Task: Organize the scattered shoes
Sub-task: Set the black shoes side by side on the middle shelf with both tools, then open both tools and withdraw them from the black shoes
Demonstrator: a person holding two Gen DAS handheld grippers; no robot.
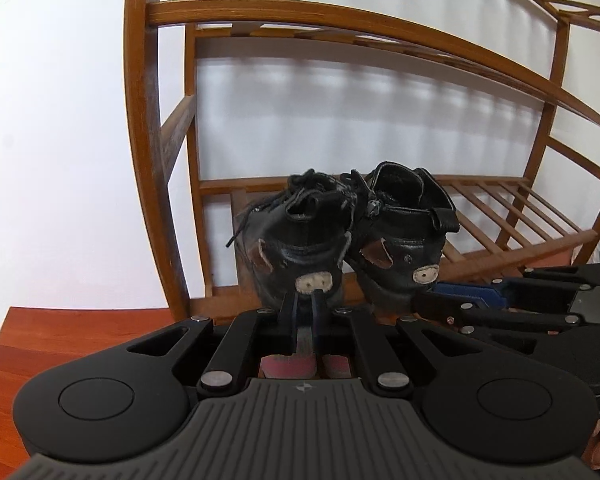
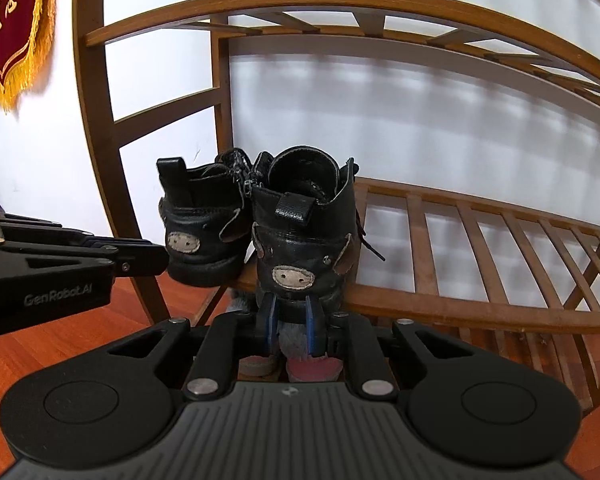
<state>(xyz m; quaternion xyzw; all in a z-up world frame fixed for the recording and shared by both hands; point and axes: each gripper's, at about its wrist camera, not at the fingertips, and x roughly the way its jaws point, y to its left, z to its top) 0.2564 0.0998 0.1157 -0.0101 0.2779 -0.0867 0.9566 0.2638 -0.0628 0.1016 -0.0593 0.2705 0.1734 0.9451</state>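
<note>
Black leather boots, a small pair with pale pig-snout patches on their heels, stand side by side at the left end of a slatted bamboo shoe rack (image 1: 380,30), heels toward both cameras. In the left wrist view, the left boot (image 1: 300,240) sits at centre frame with loose laces trailing to the left, and the right boot (image 1: 408,232) stands just beside it, touching at the zip. The left gripper (image 1: 305,300) rises from the bottom of the frame with its fingers drawn together, their tips at the lower heel of the left boot just under the snout patch; whether they pinch the leather cannot be told. The right gripper (image 1: 456,298) enters from the right edge of that view, its blue-padded tip at the heel of the right boot. In the right wrist view, the right boot (image 2: 304,232) fills the centre, its heel overhanging the front rail of the shelf, and the right gripper (image 2: 290,312) has its blue pads (image 2: 310,326) close together on either side of the sole's back edge, apparently clamped on it. The left boot (image 2: 204,224) appears at centre left with the left gripper (image 2: 152,258) reaching its heel from the left edge. A red pennant with gold fringe (image 2: 16,28) hangs on the white wall at the upper left, and reddish wood floor (image 2: 28,356) shows below.
</note>
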